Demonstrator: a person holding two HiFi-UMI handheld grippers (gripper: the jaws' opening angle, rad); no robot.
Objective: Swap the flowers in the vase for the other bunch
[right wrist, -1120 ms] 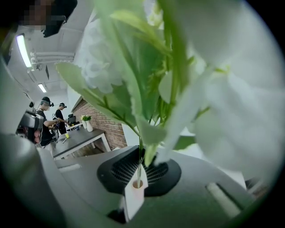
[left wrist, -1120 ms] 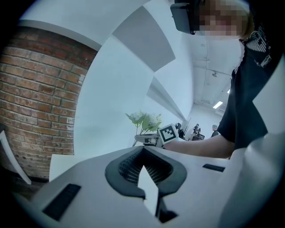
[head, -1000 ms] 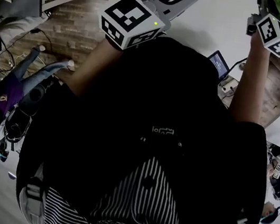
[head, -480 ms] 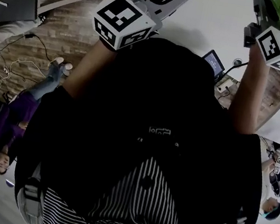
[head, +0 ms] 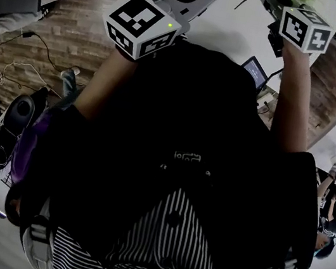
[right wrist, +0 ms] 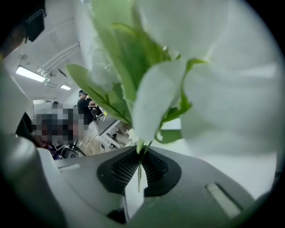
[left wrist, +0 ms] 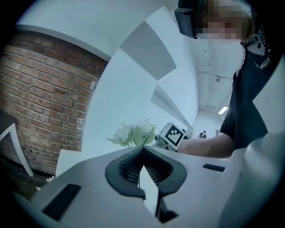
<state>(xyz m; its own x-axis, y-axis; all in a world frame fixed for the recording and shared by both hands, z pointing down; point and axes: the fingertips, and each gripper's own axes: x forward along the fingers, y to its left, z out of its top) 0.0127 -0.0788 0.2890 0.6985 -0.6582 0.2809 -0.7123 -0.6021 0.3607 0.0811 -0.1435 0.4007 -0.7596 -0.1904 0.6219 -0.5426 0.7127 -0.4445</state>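
The right gripper (right wrist: 140, 153) has its jaws almost together, pinched on one thin green stem (right wrist: 139, 171) of the bunch of flowers (right wrist: 151, 89). The stem runs down between the ribbed pads. White petals and green leaves rise from the tips and fill most of the right gripper view. Behind the leaves is a bright room with ceiling lights and people, all blurred.

The left gripper (left wrist: 142, 150) has its jaws closed tip to tip, with nothing between them. Past its tips, the left gripper view shows the same bunch, white and pale green. The right marker cube (left wrist: 173, 135) sits just beside the bunch, with the person's forearm (left wrist: 207, 144) behind it. A brick wall (left wrist: 44, 98) stands at the left.

In the head view, both grippers are held out in front of the person's body over a white table (head: 238, 27), well apart from each other. The left marker cube (head: 142, 26) is at the upper left and the right marker cube at the upper right. A bit of the bunch's green shows at the top edge beyond it. A small screen device (head: 255, 71) sits near that forearm.
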